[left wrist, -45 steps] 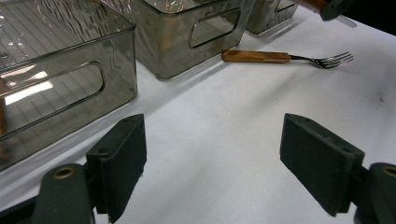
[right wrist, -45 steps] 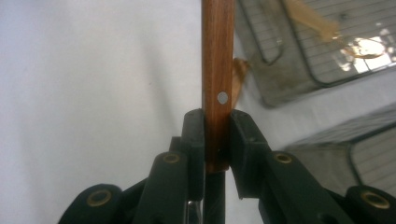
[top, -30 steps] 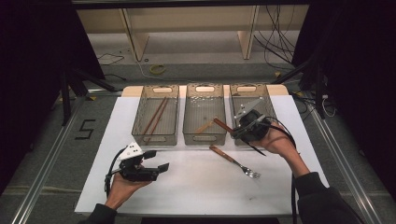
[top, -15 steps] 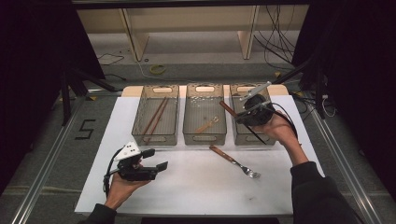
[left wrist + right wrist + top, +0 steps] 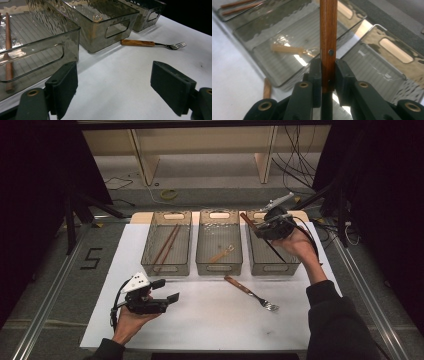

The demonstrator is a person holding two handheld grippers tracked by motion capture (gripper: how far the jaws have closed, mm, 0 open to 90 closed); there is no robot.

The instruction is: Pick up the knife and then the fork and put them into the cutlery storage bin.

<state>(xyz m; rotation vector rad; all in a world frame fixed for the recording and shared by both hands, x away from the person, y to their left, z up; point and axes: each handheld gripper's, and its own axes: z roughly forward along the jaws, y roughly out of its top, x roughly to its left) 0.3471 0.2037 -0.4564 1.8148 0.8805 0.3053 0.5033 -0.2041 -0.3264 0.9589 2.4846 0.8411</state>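
My right gripper [image 5: 260,226] clamped on wooden handle [image 5: 328,37] of utensil, held above right bin [image 5: 272,262]. My left gripper [image 5: 167,290] wide open, empty, over white table [image 5: 200,320] near left bin [image 5: 167,242] with chopsticks [image 5: 165,245]. Fork [image 5: 250,292] lies on table before middle bin [image 5: 219,242].

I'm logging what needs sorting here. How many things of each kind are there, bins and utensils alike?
Clear bins: 3
Chopsticks in the left bin: 2
Wood-handled fork on the table: 1
Wood-handled utensil in the middle bin: 1
Wood-handled utensil in the right gripper: 1
Total: 8
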